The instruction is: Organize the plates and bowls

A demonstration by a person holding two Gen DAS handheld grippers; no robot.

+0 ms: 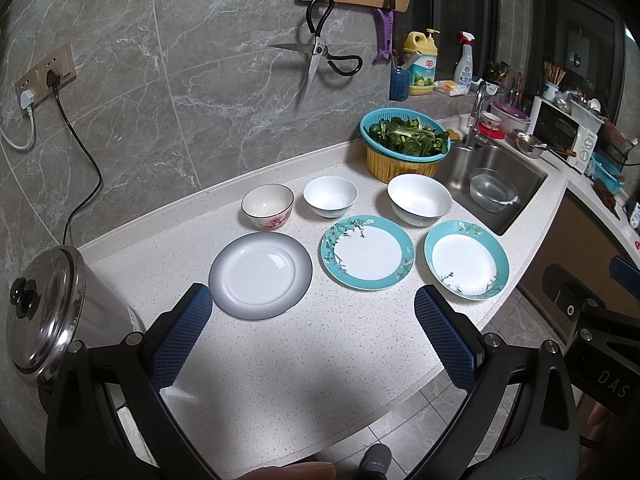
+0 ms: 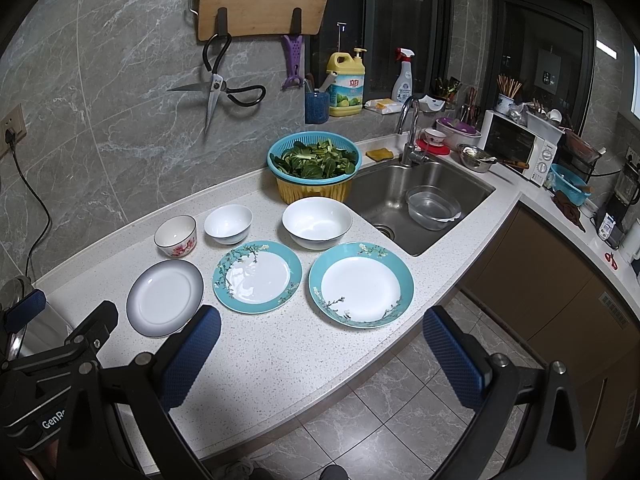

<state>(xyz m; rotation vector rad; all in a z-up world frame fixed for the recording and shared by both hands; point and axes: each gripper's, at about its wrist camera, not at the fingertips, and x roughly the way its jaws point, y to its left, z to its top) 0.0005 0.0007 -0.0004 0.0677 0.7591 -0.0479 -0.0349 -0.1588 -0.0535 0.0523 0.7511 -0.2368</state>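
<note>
Three plates (image 2: 360,286) and three bowls (image 2: 317,222) are seen unstacked beside the sink (image 2: 424,200); both claws, left claw (image 1: 314,338) and right claw (image 2: 322,354), are held open, empty.

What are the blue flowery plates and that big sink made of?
The two teal-rimmed plates look like glazed ceramic: smooth, glossy, with painted blossom branches and light glinting off them. The sink looks like brushed stainless steel: grey, metallic, softly reflective.
</note>
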